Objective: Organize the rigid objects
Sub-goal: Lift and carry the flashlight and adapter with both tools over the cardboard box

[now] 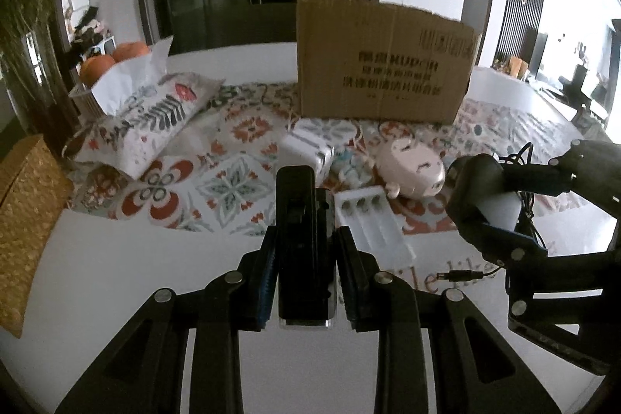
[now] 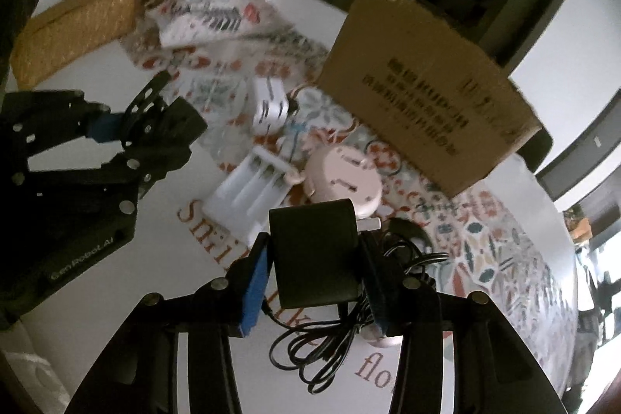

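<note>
My left gripper point(image 1: 306, 247) is shut on a long black device point(image 1: 300, 243) and holds it just above the table. My right gripper point(image 2: 316, 258) is shut on a black power adapter point(image 2: 314, 254); its black cable point(image 2: 322, 348) dangles below. The right gripper also shows in the left wrist view point(image 1: 489, 196), at the right. On the patterned mat lie a white battery charger point(image 1: 368, 220) point(image 2: 252, 192), a pink pig-shaped gadget point(image 1: 415, 169) point(image 2: 345, 181) and a white plug adapter point(image 1: 310, 150) point(image 2: 269, 103). An open cardboard box point(image 1: 384, 60) point(image 2: 427, 87) stands behind them.
A patterned tissue pack point(image 1: 151, 119) lies at the left on the mat. A woven basket point(image 1: 23, 220) sits at the left table edge. A basket of oranges point(image 1: 112, 60) stands at the back left. Dark cabinets stand behind the table.
</note>
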